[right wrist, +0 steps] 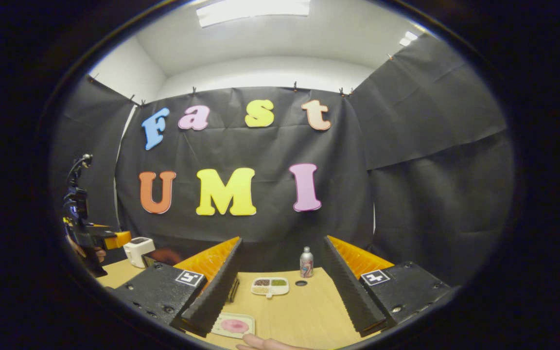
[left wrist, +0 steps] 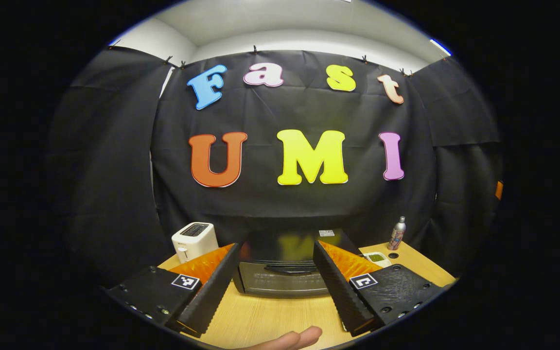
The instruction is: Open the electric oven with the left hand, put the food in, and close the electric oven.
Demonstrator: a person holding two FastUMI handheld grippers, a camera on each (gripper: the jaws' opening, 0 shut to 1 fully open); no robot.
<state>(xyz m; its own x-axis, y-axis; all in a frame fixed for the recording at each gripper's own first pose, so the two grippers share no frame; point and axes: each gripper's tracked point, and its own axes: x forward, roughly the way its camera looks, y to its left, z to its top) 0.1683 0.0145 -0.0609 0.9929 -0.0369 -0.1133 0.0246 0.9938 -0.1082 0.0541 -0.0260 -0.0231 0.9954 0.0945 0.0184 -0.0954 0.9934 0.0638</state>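
Observation:
The black electric oven [left wrist: 282, 277] sits on the wooden table [left wrist: 270, 316] straight ahead, its door shut and a handle bar [left wrist: 289, 268] across the top of the door. My left gripper [left wrist: 276, 248] is open, held a little short of the oven with its fingers framing the door. In the right gripper view, a pale square plate with a pink food item [right wrist: 234, 324] lies near the table's front edge. My right gripper [right wrist: 282, 240] hangs open above it, holding nothing. The left gripper [right wrist: 90, 233] appears far left, in a hand.
A white toaster [left wrist: 194, 240] stands left of the oven. To the right are a white divided tray of snacks [right wrist: 270, 286], a small bottle [right wrist: 306, 262] and a dark cap [right wrist: 301, 283]. A fingertip [left wrist: 289, 339] pokes in at the bottom edge.

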